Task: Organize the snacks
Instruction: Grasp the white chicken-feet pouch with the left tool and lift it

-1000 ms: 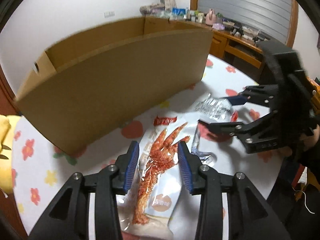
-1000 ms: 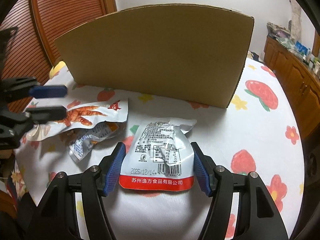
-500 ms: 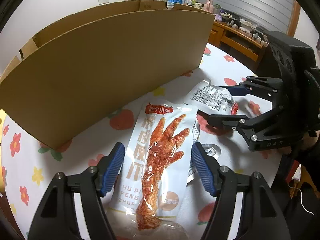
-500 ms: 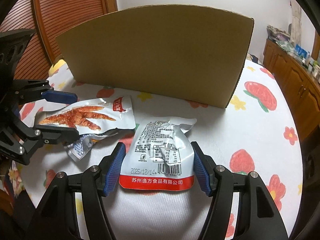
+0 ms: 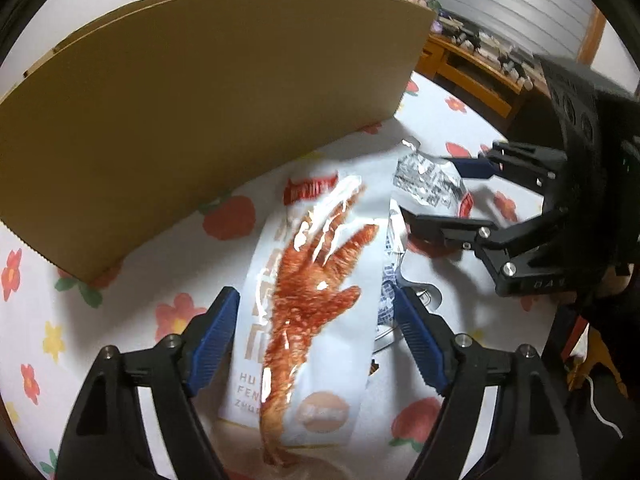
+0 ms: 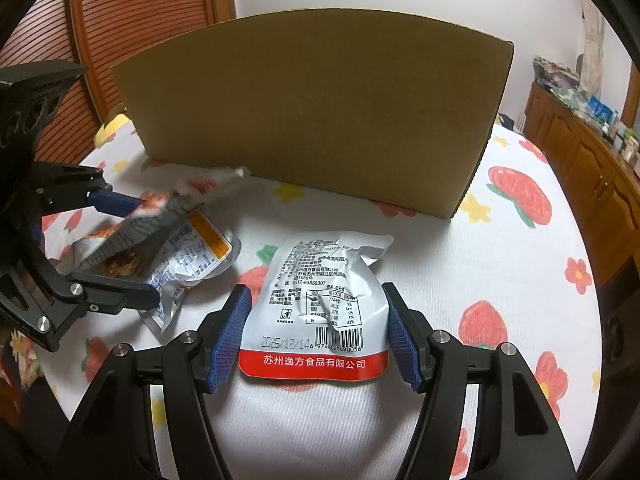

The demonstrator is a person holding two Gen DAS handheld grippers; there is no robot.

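- Cardboard box point(image 6: 320, 120) stands on a floral tablecloth point(image 6: 500, 264).
- Left gripper point(image 5: 316, 332) jaws are opening around a chicken-foot snack pouch point(image 5: 316, 292), pads clear.
- Right gripper point(image 6: 316, 334) straddles a silver pouch point(image 6: 320, 300); grip unclear.

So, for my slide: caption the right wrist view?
Right gripper straddles silver snack pouch before cardboard box.
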